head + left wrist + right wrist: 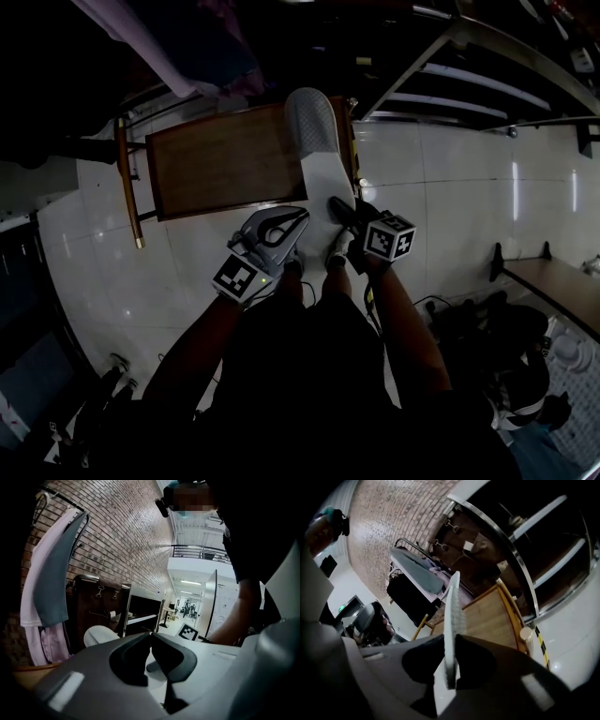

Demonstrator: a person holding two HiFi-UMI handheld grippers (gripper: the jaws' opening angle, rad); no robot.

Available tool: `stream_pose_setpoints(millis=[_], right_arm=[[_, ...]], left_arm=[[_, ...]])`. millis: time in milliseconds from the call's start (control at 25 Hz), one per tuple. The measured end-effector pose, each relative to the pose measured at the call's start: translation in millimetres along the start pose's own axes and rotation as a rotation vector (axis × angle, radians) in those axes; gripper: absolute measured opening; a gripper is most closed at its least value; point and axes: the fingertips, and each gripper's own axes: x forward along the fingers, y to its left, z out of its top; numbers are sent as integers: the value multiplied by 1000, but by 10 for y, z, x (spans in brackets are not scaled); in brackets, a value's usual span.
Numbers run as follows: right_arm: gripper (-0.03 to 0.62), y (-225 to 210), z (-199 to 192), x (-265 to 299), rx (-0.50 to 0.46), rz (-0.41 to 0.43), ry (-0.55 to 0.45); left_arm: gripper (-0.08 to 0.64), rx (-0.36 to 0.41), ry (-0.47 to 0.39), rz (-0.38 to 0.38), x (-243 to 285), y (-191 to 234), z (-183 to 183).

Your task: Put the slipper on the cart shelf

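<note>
A white slipper [319, 150] is held off the floor, its toe reaching over the right edge of the wooden cart shelf [216, 164]. My right gripper [336, 206] is shut on the heel end of its sole. In the right gripper view the slipper [452, 616] stands edge-on between the dark pads [480, 663], with the wooden shelf [487, 616] behind it. My left gripper [300, 217] is just left of the slipper's heel. Its jaws meet at the tips with nothing between them. The left gripper view shows the left gripper [151, 635] and the slipper's toe [98, 634] beyond it.
Gold rails [125, 178] frame the cart shelf. A metal rack [487, 94] stands at the back right and a wooden table [553, 281] at the right. Garments [47, 583] hang on a rail by the brick wall. A person's arm [239, 611] is at the right.
</note>
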Motion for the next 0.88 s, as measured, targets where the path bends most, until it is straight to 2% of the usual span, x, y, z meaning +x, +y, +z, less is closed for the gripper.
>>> stream_pose_setpoints(millis=[200, 400, 680, 880], right_arm=[[61, 635, 655, -392, -136, 45, -147], [61, 1367, 1068, -802, -286, 89, -226], [61, 2299, 1364, -1328, -571, 108, -335], [61, 2651, 1447, -1624, -711, 93, -397]], left_arm=[[14, 21, -33, 45, -175, -55, 400], [11, 46, -97, 67, -401, -243, 863], [4, 68, -134, 69, -678, -561, 1250], [3, 80, -151, 65, -703, -690, 1465]])
